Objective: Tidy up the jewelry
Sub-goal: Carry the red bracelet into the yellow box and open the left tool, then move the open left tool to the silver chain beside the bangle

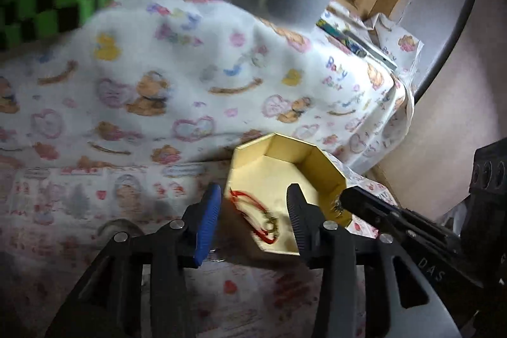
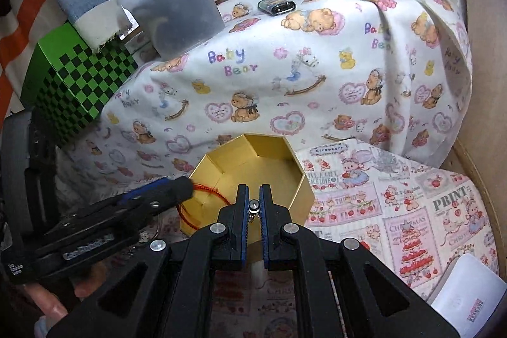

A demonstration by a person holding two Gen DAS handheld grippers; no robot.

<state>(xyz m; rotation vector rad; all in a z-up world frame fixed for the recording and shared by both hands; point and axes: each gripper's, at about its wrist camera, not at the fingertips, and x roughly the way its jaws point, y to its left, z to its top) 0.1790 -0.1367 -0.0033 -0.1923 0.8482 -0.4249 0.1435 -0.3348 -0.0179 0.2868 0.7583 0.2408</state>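
A gold octagonal box stands open on the patterned cloth; it also shows in the right wrist view. A red cord bracelet with a metal charm lies inside it, its cord visible in the right wrist view. My left gripper is open, its fingers straddling the box's near rim above the bracelet. My right gripper is shut on a small silver jewelry piece and holds it over the box's near edge. The right gripper's tip reaches the box rim in the left wrist view.
A clear plastic tub with dark items stands on the baby-bear cloth behind the box. A green checkered box is at the left. A white card lies at the right front. A small charger lies at the back.
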